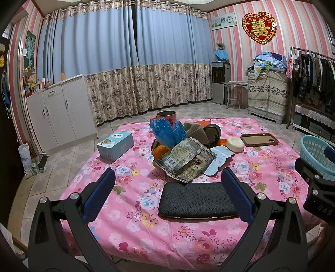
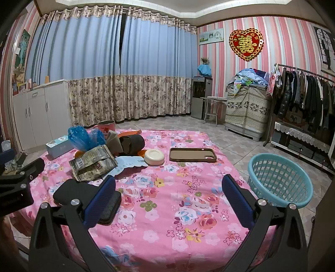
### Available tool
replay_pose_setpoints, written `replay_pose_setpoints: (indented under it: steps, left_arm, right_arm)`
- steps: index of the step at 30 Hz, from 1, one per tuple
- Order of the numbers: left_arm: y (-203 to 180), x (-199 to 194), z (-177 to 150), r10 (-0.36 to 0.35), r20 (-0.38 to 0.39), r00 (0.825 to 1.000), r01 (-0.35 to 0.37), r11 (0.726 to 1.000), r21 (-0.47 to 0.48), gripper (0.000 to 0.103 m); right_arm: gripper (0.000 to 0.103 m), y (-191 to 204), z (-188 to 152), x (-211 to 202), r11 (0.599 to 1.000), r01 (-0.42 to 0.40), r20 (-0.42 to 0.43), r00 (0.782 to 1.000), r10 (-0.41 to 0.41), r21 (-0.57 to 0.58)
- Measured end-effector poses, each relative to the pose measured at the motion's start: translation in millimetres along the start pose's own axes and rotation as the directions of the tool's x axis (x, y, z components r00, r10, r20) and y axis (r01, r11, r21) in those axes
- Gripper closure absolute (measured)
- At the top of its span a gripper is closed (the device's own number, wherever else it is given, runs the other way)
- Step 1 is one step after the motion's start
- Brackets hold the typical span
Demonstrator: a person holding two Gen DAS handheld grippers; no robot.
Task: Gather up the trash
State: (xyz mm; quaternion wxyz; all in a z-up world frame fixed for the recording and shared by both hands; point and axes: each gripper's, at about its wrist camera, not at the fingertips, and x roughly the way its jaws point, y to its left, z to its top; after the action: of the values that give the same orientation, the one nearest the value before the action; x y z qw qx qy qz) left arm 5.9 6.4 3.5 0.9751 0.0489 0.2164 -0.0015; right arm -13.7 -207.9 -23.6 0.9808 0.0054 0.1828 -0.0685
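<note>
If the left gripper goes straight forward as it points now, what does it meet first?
Probably the dark wallet, lying between the open left gripper fingers; behind it, the crumpled snack wrapper. Depth is uncertain.

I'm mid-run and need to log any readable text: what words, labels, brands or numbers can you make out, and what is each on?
"DAS": on the black body of the right gripper, partly cut off.
"囍": gold sign on the red heart wall ornament.
Tissue box: printing too small to read.
Crumpled snack wrapper: barcode and print, too blurred to read.
Wall calendar: unreadable.
</note>
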Motion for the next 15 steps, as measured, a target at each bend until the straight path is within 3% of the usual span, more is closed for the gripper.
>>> replay_pose_setpoints:
  steps: [15]
  left_arm:
    - [-0.2,2.9,-1.7,-0.003,-0.001,1.000,0.003,1.000,-0.003,0.005]
  right_arm:
    - [0.004,1.9,1.2,0.6,1.000,-0.001,0.000,1.000,0.001,0.000]
